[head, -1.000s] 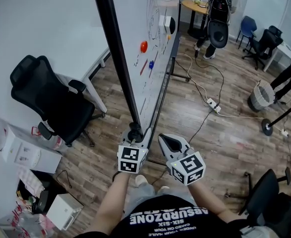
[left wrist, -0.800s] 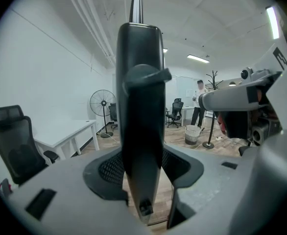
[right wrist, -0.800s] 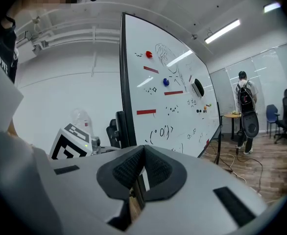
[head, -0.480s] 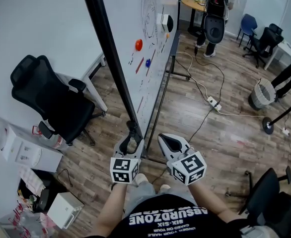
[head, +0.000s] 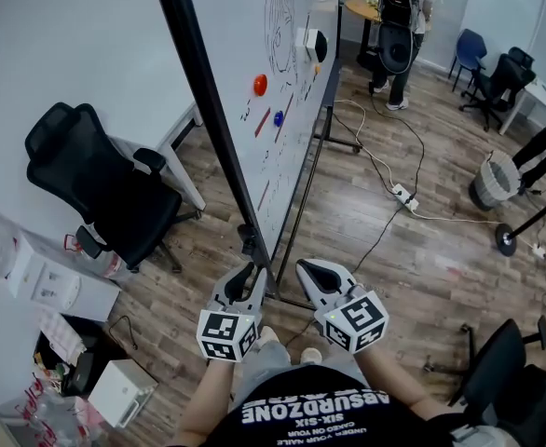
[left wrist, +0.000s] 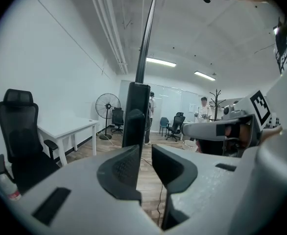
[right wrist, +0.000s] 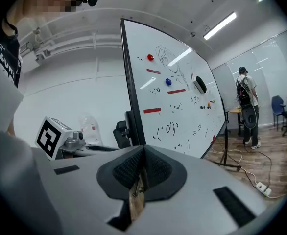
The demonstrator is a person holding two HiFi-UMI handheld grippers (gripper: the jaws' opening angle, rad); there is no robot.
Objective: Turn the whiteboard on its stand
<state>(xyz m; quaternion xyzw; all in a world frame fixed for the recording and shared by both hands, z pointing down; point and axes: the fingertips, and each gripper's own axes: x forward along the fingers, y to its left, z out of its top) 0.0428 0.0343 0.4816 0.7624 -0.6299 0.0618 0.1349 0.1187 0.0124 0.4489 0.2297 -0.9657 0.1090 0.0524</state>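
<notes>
The whiteboard [head: 282, 73] runs near-to-far, marked face right. The left gripper [head: 248, 276] is closing on nothing, the right gripper [head: 308, 267] is pressed together, and the shirt [head: 301, 408] reads ABSURDZONE.

Wood-plank floor [head: 441, 268]: black office chair [head: 105, 189] left of whiteboard stand [head: 300, 203]; power strip [head: 403, 196], wastebasket [head: 490, 180] right.

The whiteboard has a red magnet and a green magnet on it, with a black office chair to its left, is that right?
Not quite. The head view shows a red magnet and a blue magnet, not a green one, on the whiteboard, with the black office chair to its left.
</notes>
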